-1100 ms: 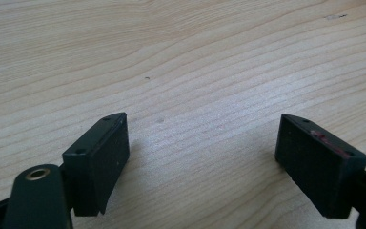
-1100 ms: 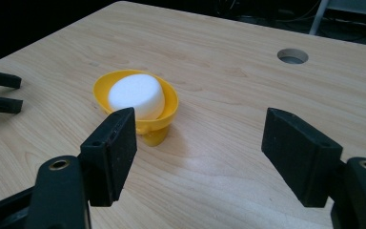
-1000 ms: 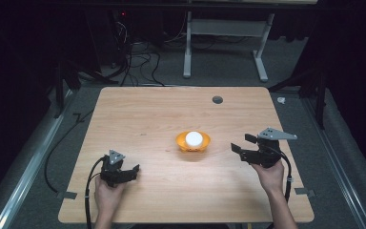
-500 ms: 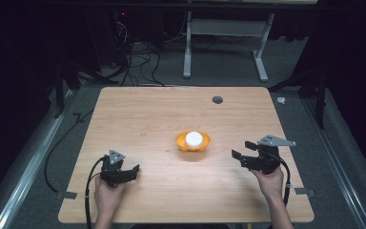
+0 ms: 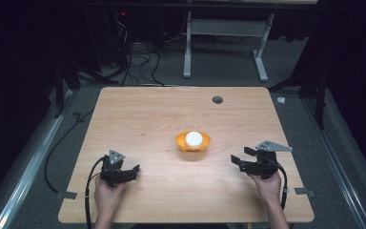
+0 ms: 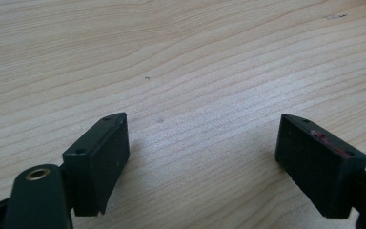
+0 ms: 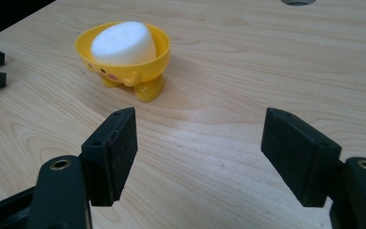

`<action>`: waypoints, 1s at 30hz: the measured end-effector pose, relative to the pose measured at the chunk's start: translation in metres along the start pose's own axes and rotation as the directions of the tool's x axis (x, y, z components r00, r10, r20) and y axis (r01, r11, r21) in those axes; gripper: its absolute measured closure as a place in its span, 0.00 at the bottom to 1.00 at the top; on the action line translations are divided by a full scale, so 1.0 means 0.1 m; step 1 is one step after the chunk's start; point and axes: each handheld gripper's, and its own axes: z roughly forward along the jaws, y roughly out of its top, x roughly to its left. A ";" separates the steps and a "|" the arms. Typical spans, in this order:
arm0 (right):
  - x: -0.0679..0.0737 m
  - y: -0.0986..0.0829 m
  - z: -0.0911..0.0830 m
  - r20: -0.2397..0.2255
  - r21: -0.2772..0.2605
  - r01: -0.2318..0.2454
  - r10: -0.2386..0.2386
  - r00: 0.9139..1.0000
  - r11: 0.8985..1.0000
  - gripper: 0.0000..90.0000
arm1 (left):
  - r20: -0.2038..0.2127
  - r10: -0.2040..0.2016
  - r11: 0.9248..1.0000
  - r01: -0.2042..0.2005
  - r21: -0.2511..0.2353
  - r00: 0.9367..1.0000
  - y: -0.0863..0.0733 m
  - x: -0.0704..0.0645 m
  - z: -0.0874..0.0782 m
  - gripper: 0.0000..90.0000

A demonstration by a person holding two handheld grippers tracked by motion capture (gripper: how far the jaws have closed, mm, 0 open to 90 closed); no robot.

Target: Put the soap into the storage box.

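A small yellow bowl (image 5: 193,142) on little feet stands near the middle of the wooden table (image 5: 152,114), with a white round block (image 5: 194,138) lying in it. In the right gripper view the bowl (image 7: 138,62) and its white block (image 7: 122,42) lie ahead and to the left of the jaws. My right gripper (image 5: 238,161) is open and empty, low over the table to the right of the bowl; its jaws stand wide apart (image 7: 200,157). My left gripper (image 5: 131,171) is open and empty near the front left, over bare wood (image 6: 200,162).
A dark round grommet hole (image 5: 217,99) sits in the table near its far edge. Beyond the table stand a white metal frame (image 5: 224,43) and tangled cables (image 5: 133,57) on the dark floor. Tape tabs mark the table's front corners.
My right gripper has come down and nearer the table's front edge, settling low over the wood. The left gripper and the bowl have stayed put.
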 end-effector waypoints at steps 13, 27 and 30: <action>0.02 -0.16 0.11 0.038 0.037 0.000 -0.002 0.999 0.999 0.32 | 0.000 0.000 1.000 0.000 0.000 1.000 0.00 0.00 0.00 0.22; 0.11 -0.29 0.26 0.097 0.100 0.064 -0.074 0.993 0.993 0.32 | -0.001 0.000 1.000 0.000 0.000 1.000 0.00 0.00 0.00 0.22; 0.12 -0.30 0.30 0.109 0.117 0.078 -0.091 0.990 0.990 0.32 | -0.001 0.001 1.000 -0.001 0.002 1.000 0.00 0.00 0.00 0.22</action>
